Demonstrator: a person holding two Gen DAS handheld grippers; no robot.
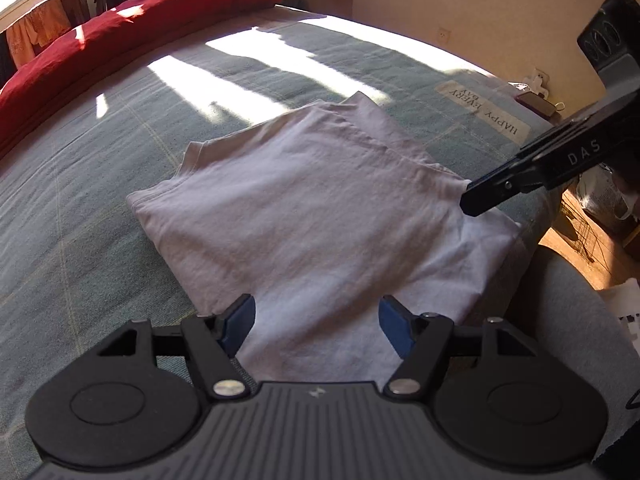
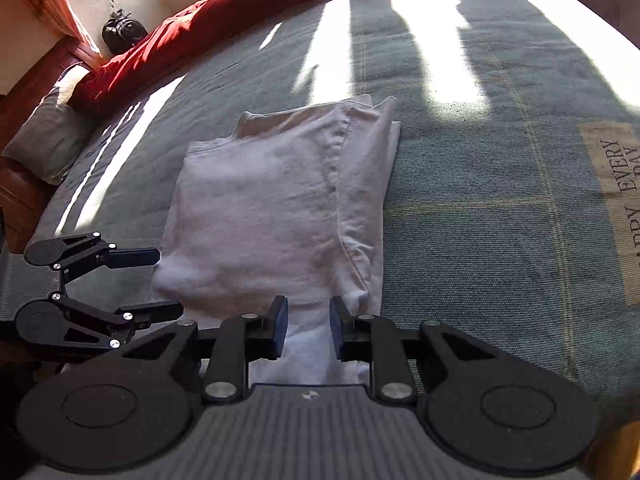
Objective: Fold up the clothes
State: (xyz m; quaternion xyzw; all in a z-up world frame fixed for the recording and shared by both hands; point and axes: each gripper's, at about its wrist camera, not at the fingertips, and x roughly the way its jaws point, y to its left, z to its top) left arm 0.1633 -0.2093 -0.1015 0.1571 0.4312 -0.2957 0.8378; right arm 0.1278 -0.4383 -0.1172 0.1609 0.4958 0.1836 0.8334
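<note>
A white shirt [image 1: 312, 208] [image 2: 264, 208] lies folded into a rough rectangle on the grey-green bedspread [image 1: 100, 160]. My left gripper [image 1: 318, 322] is open over the shirt's near edge, its blue pads wide apart and pressing nothing. In the right wrist view the left gripper [image 2: 168, 284] stands open at the shirt's near left corner. My right gripper [image 2: 309, 328] hangs over the shirt's near right part with a narrow gap. Cloth shows flat in that gap, and the pads are not pressing it. In the left wrist view the right gripper's fingertips [image 1: 476, 196] meet the shirt's right corner.
A red duvet [image 1: 140, 20] [image 2: 200, 20] is rolled along the far side of the bed, with a grey pillow [image 2: 48, 140] beside it. A "HAPPY EVERY DAY" label [image 1: 484, 114] is sewn on the spread. The bed's edge drops off at the right [image 1: 560, 248]. Sunlit bands cross the cover.
</note>
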